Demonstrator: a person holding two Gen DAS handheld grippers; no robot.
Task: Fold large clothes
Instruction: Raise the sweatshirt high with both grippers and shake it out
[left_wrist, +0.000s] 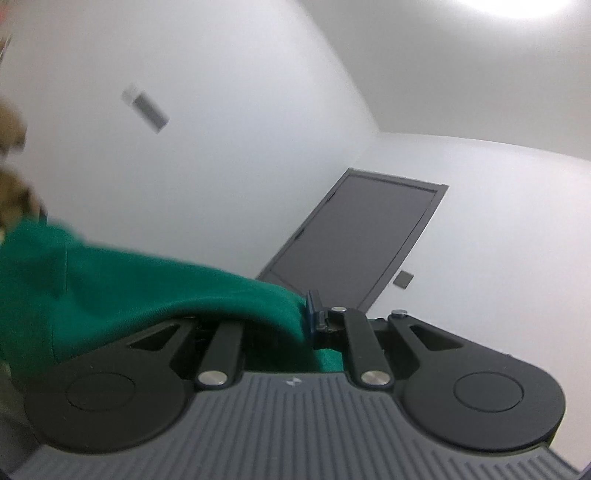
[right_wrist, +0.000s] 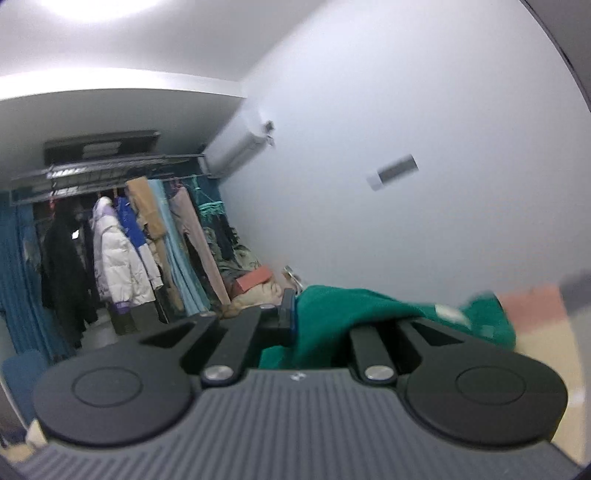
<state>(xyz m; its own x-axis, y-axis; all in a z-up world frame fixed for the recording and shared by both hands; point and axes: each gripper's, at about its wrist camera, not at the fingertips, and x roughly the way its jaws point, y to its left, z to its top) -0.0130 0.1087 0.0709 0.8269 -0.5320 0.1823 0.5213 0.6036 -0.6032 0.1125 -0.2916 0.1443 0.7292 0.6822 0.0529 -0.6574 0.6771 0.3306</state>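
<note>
Left wrist view: left gripper (left_wrist: 308, 314) clamped on a fold of the green garment (left_wrist: 110, 280), blue fingertips (left_wrist: 313, 302) pinched together at lower centre. Cloth draped over the left linkage, long axis running from the tips up toward the left edge of the frame. Behind, seen only here: dark door (left_wrist: 354, 243) at centre right, white wall (left_wrist: 221, 110).

Right wrist view: right gripper (right_wrist: 291, 314) closed on the same green garment (right_wrist: 340, 306), cloth draped over the right linkage and trailing to the lower right. Seen only here: clothes rack (right_wrist: 110, 236) with hanging coats at left, air conditioner (right_wrist: 236, 151) above it, beige surface (right_wrist: 546, 332) at lower right.
</note>
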